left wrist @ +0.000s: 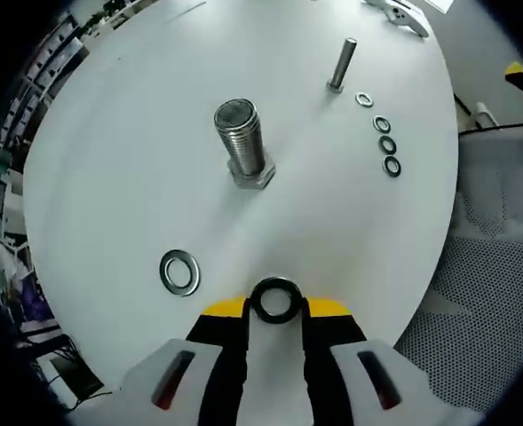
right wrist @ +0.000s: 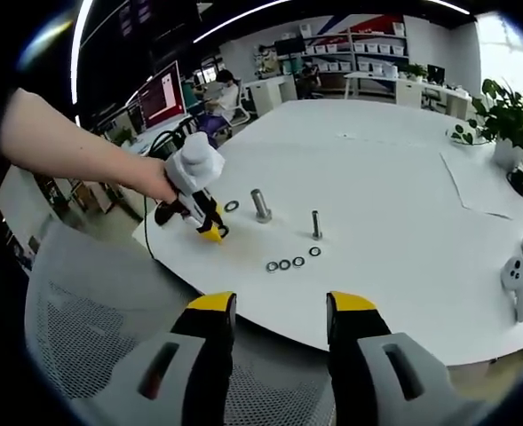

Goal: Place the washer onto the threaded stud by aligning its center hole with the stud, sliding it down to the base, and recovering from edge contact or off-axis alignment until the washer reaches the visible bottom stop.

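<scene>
Left gripper (left wrist: 277, 306): yellow-tipped jaws pinching a dark washer (left wrist: 276, 300) by its rim, low over the white table (left wrist: 110, 177); in the right gripper view it (right wrist: 209, 229) sits at the table's near-left edge, held in a person's hand (right wrist: 162, 185).
Right gripper (right wrist: 279, 311): jaws spread apart with nothing between them, held off the table above a grey mesh chair (right wrist: 92, 311).
Large stud (left wrist: 241, 142): thick threaded bolt standing upright on its hex head, ahead of the left jaws and well apart from the held washer; seen in the right gripper view (right wrist: 260, 205) just beyond the left gripper.
Thin stud (left wrist: 341, 64): slim bolt upright, farther back and to the right; bare shaft.
Silver washer (left wrist: 180, 272): lying flat on the table, left of the left jaws, apart from them.
Small washers (left wrist: 385, 142): four in a curved row beside the thin stud, flat on the table.
White controllers (right wrist: 519, 275): two at the table's right edge.
Potted plant (right wrist: 508, 120): far right of the table.
</scene>
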Demonstrator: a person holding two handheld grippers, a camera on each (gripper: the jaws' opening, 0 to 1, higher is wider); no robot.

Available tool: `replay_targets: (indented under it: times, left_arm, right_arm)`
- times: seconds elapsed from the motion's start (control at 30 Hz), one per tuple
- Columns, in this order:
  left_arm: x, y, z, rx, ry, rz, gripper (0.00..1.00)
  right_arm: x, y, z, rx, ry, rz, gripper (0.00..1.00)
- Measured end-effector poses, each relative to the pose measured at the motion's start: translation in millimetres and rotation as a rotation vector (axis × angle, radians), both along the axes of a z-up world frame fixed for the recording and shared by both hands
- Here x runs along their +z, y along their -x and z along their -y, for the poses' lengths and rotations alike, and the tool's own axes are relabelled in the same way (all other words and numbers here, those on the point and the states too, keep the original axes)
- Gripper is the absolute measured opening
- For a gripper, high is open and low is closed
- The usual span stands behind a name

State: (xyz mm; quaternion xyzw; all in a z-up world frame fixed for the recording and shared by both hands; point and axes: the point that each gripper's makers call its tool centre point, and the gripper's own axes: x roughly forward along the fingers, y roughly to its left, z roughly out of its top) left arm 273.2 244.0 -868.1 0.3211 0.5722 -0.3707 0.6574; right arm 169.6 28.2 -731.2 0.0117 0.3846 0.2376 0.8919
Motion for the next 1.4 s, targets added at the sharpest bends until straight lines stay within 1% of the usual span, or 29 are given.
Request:
replay_targets:
  times: [0.13,0.27,0.43,0.7,0.77,0.83,0.97,1.1,1.27,1.4]
  left_arm:
    - [-1.0,-1.7,0.2,0.005,0.001,-0.005,0.21]
    - [-1.8,-2.0,1.6,-0.001,-0.019,-0.016,0.2]
    - [-1.4,-2.7,0.7,-0.005,-0.029,-0.031,0.2]
    - [-1.2,-0.8,1.6,-0.013,-0.055,-0.032,0.22]
    - [-1.2,-1.0,1.1,-0.025,-0.057,-0.032,0.23]
    - [-0.8,-0.6,1.1,-0.028,-0.053,-0.031,0.23]
    - [-0.9,-1.9,0.1,0.0,-0.037,-0.027,0.21]
    - [1.1,-1.0,0.1,-0.001,-0.033,-0.024,0.2]
    - [1.1,-1.7,0.1,0.008,-0.026,-0.028,0.19]
    - [2.3,-2.2,-0.5,0.014,-0.007,-0.038,0.18]
  right_arm:
    - [0.3,0.1,-0.4,0.002,0.0,0.0,0.43]
    - [0.3,0.1,-0.5,0.004,0.002,-0.001,0.43]
    - [0.2,-0.2,0.3,0.003,0.005,0.0,0.43]
    - [0.2,-0.3,0.4,0.001,0.004,-0.001,0.43]
    - [0.1,-0.4,0.6,-0.001,0.004,-0.001,0.43]
    - [0.0,-0.3,0.4,0.001,0.005,-0.001,0.43]
    - [-0.4,-0.1,0.1,0.003,0.005,-0.003,0.43]
    - [-0.1,-0.3,0.5,0.0,0.002,-0.002,0.43]
    - [-0.4,0.2,0.2,0.002,0.003,-0.004,0.43]
    - [-0.4,0.4,0.2,0.003,0.003,-0.004,0.43]
